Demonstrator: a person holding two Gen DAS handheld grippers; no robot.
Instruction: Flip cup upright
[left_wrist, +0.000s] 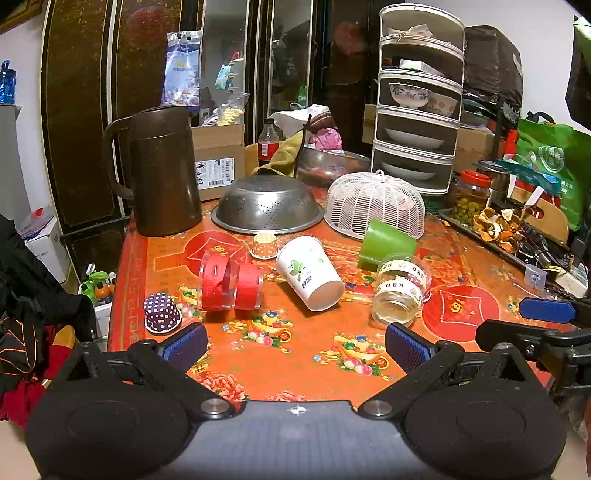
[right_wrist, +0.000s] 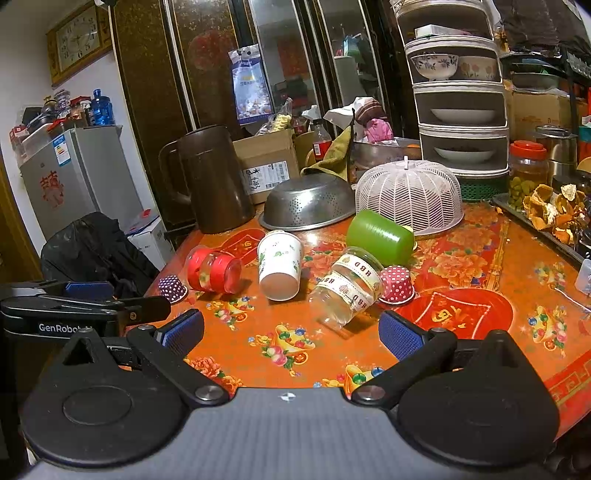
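Both grippers, left gripper (left_wrist: 295, 341) and right gripper (right_wrist: 291, 332), hover with jaws spread wide, holding nothing. We note the white paper cup (left_wrist: 309, 272) lying on its side ahead of them, well apart, mouth toward us (between the red-banded clear cup (left_wrist: 231, 282) and a ribbon-wrapped jar (left_wrist: 400, 291)). It rests on an orange patterned tablecloth (left_wrist: 295, 354); a brown pitcher (left_wrist: 159, 170) and steel colander (left_wrist: 267, 205) stand behind.

Green cup (left_wrist: 386, 245), polka-dotted purple cup (left_wrist: 161, 312)

bare table (left_wrist: 295, 354) before toppled cups (left_wrist: 308, 273)
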